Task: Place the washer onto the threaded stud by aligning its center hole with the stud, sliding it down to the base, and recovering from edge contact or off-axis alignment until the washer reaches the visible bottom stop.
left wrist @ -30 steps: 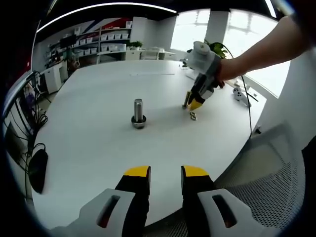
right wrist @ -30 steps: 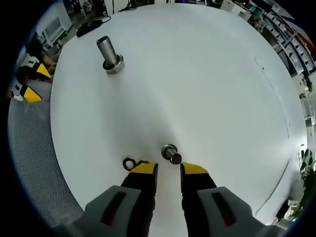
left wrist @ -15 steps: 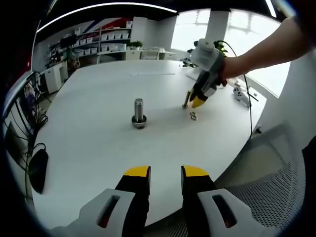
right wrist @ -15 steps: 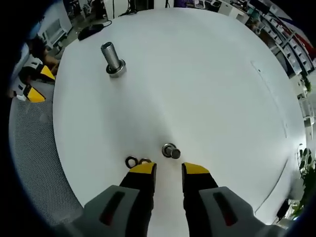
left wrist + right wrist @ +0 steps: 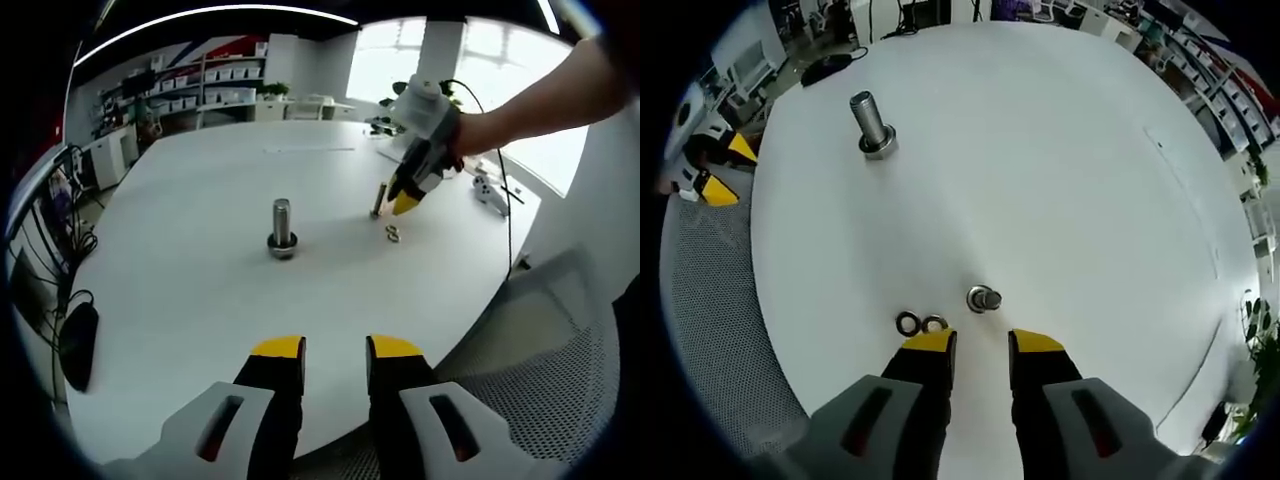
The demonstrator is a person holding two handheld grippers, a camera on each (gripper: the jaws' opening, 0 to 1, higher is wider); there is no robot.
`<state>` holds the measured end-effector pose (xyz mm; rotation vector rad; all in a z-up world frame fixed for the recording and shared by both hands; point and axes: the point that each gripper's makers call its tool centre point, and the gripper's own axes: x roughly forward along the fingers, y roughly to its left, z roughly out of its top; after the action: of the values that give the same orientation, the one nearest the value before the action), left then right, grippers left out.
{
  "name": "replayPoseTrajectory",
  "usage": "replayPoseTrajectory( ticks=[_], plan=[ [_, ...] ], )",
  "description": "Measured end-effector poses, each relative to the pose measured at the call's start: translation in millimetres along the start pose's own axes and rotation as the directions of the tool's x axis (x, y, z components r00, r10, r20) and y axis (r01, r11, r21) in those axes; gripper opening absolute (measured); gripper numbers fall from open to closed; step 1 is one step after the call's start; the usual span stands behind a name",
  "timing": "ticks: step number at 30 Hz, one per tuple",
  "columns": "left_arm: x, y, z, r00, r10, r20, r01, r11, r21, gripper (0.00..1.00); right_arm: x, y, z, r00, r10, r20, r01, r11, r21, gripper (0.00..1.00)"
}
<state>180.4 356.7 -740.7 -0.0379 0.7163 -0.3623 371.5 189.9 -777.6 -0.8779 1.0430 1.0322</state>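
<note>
In the right gripper view, two washers (image 5: 920,323) lie flat on the white table (image 5: 1070,170), side by side and just past the left yellow tip of the right tongs (image 5: 981,343), apart from it. Just beyond the gap between the tips stands a small stud (image 5: 984,298), seen almost end-on. These tongs are spread with a clear gap and hold nothing. Farther across the table a larger threaded stud (image 5: 869,123) stands upright on its wide base, and the left tongs (image 5: 718,170) sit at the table's edge. In the left gripper view the left tongs (image 5: 335,348) are likewise spread and empty, near the table edge, with a mesh chair (image 5: 560,370) beside them. Beyond are shelves (image 5: 205,85) and bright windows (image 5: 480,60).
</note>
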Motion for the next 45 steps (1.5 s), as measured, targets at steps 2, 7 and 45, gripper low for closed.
replayPoseTrajectory(
  ticks=[2,7,45],
  plan=[
    [0.0,0.4,-0.2,1.000,0.002,0.000,-0.002,1.000,-0.001,0.22,-1.5,-0.1,-0.8,1.000,0.002,0.002,-0.002,1.000,0.005,0.23],
    [-0.3,1.3,0.4,1.000,0.005,0.005,-0.005,1.000,-0.004,0.21,-2.0,0.2,-6.1,1.000,0.000,-0.004,0.000,1.000,0.004,0.23],
    [-0.2,2.0,-0.1,1.000,0.008,0.000,-0.008,1.000,-0.002,0.20,12.7,17.1,-11.3,1.000,0.024,-0.008,-0.023,0.999,0.047,0.21]
  ],
)
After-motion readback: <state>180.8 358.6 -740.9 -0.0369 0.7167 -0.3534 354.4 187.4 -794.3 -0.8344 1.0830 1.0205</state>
